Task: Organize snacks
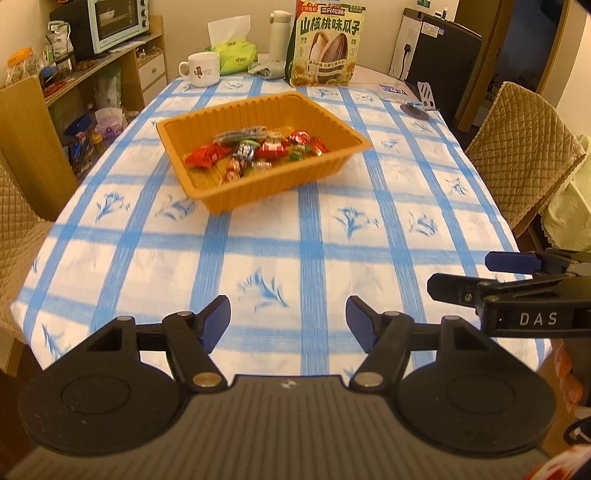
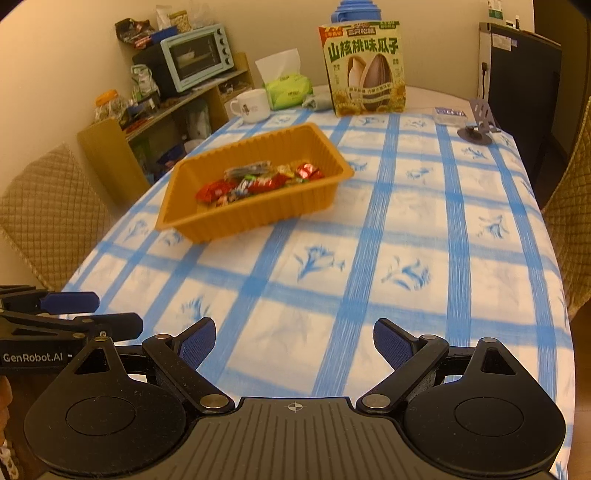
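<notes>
An orange plastic tray [image 1: 207, 188] [image 2: 207, 225] sits mid-table on the blue-checked cloth, holding several wrapped candies and snack packets [image 1: 258, 147] [image 2: 255, 181]. A large bag of sunflower seeds [image 1: 325, 44] [image 2: 364, 66] stands upright at the far end. My left gripper [image 1: 288, 317] is open and empty, low over the near table edge. My right gripper [image 2: 294, 341] is open and empty too, beside the left one; it shows at the right of the left wrist view [image 1: 461, 273], and the left gripper shows at the left of the right wrist view [image 2: 118, 314].
A white mug [image 1: 201, 68], a green tissue pack [image 1: 236, 55], a white flask [image 1: 280, 33] and a small blue box [image 1: 393, 90] stand at the far end. Quilted chairs [image 1: 517, 155] flank the table. A shelf with a toaster oven [image 1: 110, 22] lies to the left.
</notes>
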Demonstrator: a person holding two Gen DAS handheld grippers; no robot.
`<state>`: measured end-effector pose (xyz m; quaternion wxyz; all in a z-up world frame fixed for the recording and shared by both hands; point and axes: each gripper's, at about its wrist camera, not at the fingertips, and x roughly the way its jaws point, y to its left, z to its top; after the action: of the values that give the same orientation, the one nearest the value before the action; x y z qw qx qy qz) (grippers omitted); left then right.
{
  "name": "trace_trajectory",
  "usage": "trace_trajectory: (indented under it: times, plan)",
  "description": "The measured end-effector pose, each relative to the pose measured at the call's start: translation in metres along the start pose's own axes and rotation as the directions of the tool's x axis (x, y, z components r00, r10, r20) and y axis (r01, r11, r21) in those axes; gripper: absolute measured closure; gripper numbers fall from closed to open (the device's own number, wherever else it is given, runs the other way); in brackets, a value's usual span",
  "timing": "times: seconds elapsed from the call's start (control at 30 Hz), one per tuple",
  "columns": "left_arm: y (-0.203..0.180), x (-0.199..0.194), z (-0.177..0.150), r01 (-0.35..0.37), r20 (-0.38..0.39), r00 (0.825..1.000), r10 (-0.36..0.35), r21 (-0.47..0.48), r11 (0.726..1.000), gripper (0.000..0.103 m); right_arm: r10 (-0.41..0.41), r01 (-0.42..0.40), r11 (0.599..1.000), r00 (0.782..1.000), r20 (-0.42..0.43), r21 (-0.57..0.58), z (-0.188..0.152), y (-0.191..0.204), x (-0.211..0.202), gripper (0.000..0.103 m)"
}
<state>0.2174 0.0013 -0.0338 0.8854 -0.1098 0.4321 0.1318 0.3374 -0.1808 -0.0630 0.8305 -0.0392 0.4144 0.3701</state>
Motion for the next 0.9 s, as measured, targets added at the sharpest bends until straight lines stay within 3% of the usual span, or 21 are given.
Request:
trace_trajectory:
  times: [0.43,0.9]
  plan:
    - [-0.015,-0.020,-0.031,0.005,-0.021,1.000,-0.005,-0.006,1.000,0.036,-0.005,0.005,1.000,0.999,-0.049,-0.009,-0.036,0.001,-0.026,0.011]
    - [-0.028,-0.025,-0.036,0.018,-0.015,1.000,-0.018,0.012,1.000,0.036,-0.011,0.012,1.000,0.999,-0.046,0.022,-0.044,-0.008,-0.036,0.011]
